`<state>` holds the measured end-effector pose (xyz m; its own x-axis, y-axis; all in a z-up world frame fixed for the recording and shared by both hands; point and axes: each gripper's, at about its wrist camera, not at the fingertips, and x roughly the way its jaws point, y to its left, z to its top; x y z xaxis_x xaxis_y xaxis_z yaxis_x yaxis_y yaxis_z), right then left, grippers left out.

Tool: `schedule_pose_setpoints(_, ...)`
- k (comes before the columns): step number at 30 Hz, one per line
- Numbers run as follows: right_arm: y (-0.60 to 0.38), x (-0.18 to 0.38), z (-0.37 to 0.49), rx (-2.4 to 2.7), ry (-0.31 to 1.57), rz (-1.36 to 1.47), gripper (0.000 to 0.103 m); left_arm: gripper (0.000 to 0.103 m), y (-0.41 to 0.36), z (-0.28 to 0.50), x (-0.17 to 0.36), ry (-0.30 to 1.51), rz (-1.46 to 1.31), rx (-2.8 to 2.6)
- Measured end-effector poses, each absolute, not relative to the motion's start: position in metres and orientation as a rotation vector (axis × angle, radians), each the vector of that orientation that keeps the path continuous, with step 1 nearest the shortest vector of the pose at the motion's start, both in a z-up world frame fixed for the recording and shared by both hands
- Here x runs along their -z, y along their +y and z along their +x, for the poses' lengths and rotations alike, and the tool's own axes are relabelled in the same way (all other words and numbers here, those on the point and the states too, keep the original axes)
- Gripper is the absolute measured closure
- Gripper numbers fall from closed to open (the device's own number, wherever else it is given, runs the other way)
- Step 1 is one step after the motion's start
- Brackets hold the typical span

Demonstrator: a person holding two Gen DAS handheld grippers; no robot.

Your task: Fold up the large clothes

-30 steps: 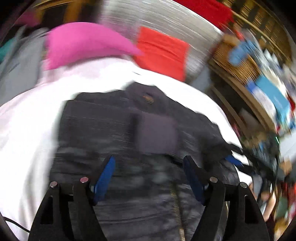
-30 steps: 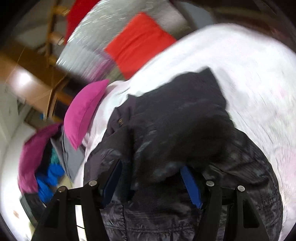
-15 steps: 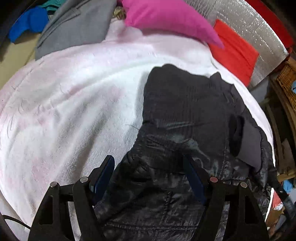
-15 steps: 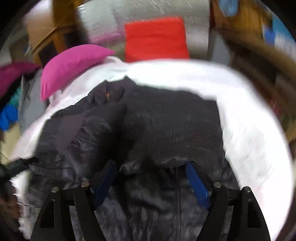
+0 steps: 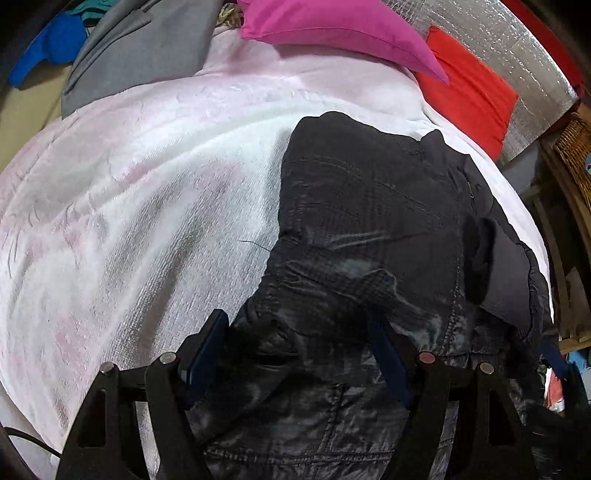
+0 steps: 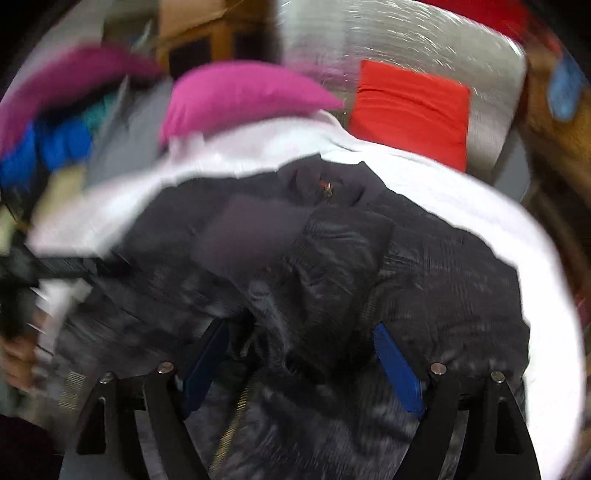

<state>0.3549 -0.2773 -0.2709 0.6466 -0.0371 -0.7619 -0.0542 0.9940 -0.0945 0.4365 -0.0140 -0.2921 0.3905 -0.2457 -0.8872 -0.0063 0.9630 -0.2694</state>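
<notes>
A black quilted jacket (image 5: 369, 206) lies on a white fleece blanket (image 5: 147, 206), with both sleeves folded in over the front and a grey cuff (image 5: 506, 266) on top. My left gripper (image 5: 299, 343) is open just above the jacket's left lower side. In the blurred right wrist view the jacket (image 6: 443, 266) fills the middle, collar (image 6: 325, 181) at the far end. My right gripper (image 6: 299, 350) is open over the folded sleeve near the zip (image 6: 236, 413), holding nothing.
A pink pillow (image 5: 340, 29) and a red cushion (image 5: 476, 99) lie at the head of the bed. A grey garment (image 5: 144, 48) and blue clothes (image 5: 51, 48) are piled far left. A wicker basket (image 5: 576, 147) and shelves stand to the right.
My left gripper swung left from the jacket's middle to its left side and now holds nearly still. My right gripper keeps sweeping across the jacket, now facing the collar.
</notes>
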Motion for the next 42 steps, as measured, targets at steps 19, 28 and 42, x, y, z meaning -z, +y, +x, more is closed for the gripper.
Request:
schedule_pose_setpoints(19, -0.397, 0.276, 0.348, 0.022, 0.705, 0.718, 0.063, 0.026, -0.022, 0.434, 0.29, 1.161, -0.198, 0.144)
schedule_pose_setpoints(28, -0.484, 0.332, 0.315, 0.021, 0.69, 1.249, 0.036, 0.026, -0.029, 0.437, 0.287, 1.143, -0.188, 0.13)
schedule_pose_setpoints(42, -0.493, 0.315, 0.316, 0.102, 0.605, 1.124, 0.09, 0.026, -0.029, 0.433, 0.271, 1.051, -0.166, 0.122)
